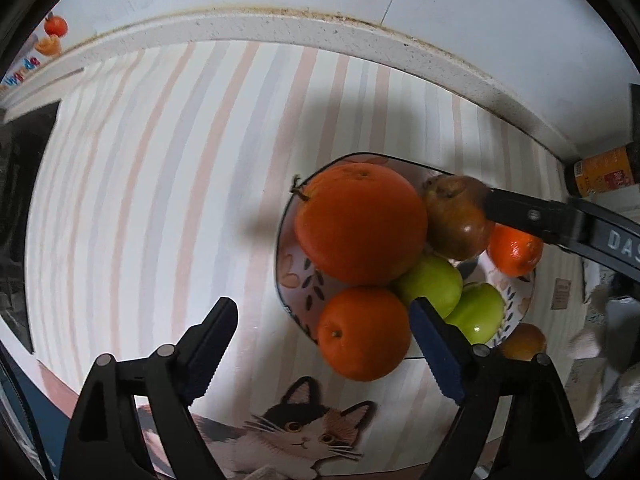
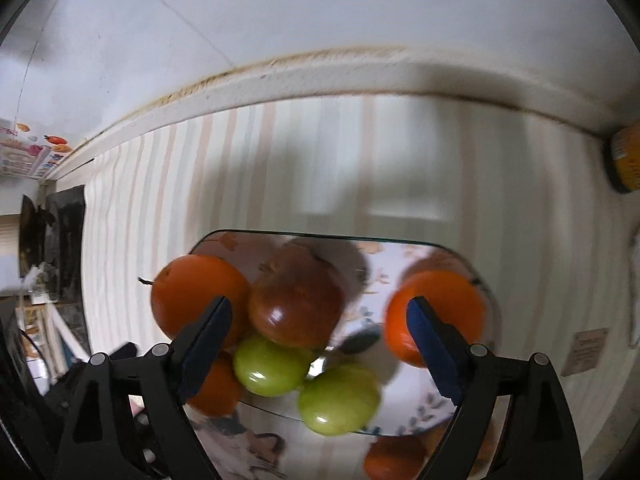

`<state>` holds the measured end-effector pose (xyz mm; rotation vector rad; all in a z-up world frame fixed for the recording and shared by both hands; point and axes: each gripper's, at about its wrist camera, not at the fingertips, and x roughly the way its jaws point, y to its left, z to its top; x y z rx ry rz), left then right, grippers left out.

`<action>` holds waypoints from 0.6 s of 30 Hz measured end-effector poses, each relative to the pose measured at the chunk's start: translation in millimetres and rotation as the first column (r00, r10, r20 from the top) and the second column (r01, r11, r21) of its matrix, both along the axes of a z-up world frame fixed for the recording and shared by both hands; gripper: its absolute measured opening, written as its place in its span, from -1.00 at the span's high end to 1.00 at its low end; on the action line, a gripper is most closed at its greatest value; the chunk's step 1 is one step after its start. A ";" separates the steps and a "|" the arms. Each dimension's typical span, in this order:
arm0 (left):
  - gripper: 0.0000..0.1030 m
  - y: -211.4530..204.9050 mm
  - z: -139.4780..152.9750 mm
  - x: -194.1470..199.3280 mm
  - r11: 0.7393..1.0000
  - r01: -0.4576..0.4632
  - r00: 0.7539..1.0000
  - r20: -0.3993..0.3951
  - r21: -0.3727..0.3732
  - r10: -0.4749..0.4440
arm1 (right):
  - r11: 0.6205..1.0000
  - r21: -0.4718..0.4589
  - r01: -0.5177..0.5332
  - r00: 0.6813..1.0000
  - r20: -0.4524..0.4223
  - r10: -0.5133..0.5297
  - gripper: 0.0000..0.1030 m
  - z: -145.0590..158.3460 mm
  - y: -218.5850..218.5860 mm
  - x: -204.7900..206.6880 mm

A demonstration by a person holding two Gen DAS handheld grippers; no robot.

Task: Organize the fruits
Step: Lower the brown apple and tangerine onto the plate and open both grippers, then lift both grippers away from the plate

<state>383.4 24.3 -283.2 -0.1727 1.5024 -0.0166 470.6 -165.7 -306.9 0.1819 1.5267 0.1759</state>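
Left wrist view looks straight down on a striped mat (image 1: 160, 200) with a cat picture at its near edge, and on it sits the patterned plate (image 1: 296, 276) heaped with fruit. My left gripper (image 1: 322, 350) stands wide open with nothing pressed between its pads: the small orange (image 1: 362, 334) lies in the gap, close to the right-hand finger, and I cannot tell whether that finger touches it; the left-hand finger hangs over bare mat, well clear of the plate. Behind the small orange a big orange (image 1: 360, 222) with a stem rides on top of the heap, two green apples (image 1: 476, 310) lie side by side to its right, and a brownish-red apple (image 1: 456, 216) sits at the far side. One finger of my other tool reaches in from the right edge, its tip against or just over that brownish apple. A third orange (image 1: 514, 250) sits beyond it near the plate's right rim, and another brownish fruit (image 1: 524, 340) lies on the mat just off the plate.

From the right wrist view, blurred, my right gripper (image 2: 320, 334) is also spread wide and grips nothing. The brownish-red apple (image 2: 298, 304) and the green apples (image 2: 272, 366) show in the gap between the fingers; the big orange (image 2: 192, 292) is behind the left-hand finger and the third orange (image 2: 444, 304) behind the right-hand one. An orange-labelled jar (image 2: 626, 160) stands against the wall at the right.
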 end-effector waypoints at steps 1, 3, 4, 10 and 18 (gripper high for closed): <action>-0.71 -0.2 1.5 -1.6 1.000 0.006 1.000 0.007 0.013 -0.006 | 1.000 -0.020 0.002 1.000 0.012 -0.002 -0.77 4.3 -3.4 -3.5; -0.71 -1.1 5.9 -4.3 0.999 0.015 1.000 0.022 0.050 -0.016 | 0.998 -0.063 0.006 0.999 0.036 -0.004 -0.78 12.6 -9.8 -12.8; -0.71 -0.9 8.2 -6.0 0.998 0.019 0.999 0.028 0.064 -0.020 | 0.997 -0.077 0.007 0.999 0.046 -0.003 -0.82 15.4 -13.1 -16.6; -0.72 -1.7 24.1 -23.7 0.991 0.027 0.996 0.076 0.131 -0.037 | 0.983 -0.186 0.014 0.991 0.132 0.011 -0.83 36.7 -26.0 -58.6; -0.72 -13.7 57.4 -53.3 0.986 0.052 0.984 0.159 0.157 -0.077 | 0.983 -0.173 0.054 0.977 0.211 -0.016 -0.84 69.4 -32.9 -117.4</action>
